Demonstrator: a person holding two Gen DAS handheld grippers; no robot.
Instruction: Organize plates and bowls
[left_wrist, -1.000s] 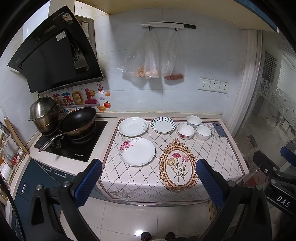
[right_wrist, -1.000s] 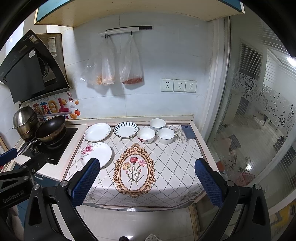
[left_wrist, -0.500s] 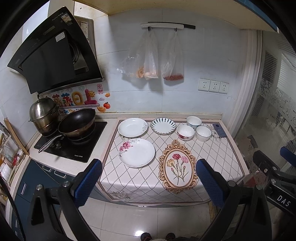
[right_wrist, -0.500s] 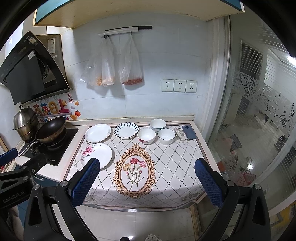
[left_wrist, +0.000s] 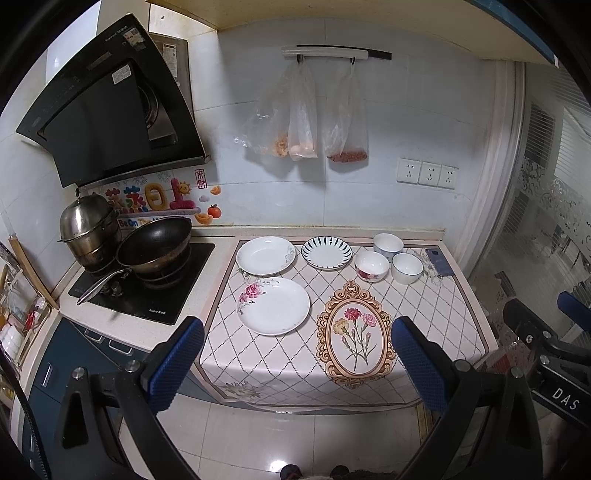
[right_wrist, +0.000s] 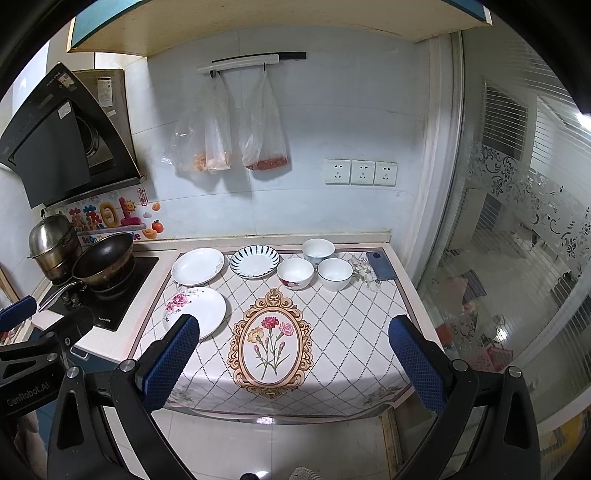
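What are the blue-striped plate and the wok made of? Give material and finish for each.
Blue-striped plate: likely glazed ceramic; glossy white surface with painted blue rim strokes. Wok: apparently dark metal with a worn, matte black interior; its long handle looks like bare shiny steel.

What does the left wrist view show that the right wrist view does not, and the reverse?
Only the left wrist view shows the right gripper at its edge, and blue drawers. Only the right wrist view shows the left gripper, and the rose plate partly behind a finger. Both show three plates, three bowls, the wok and a phone.
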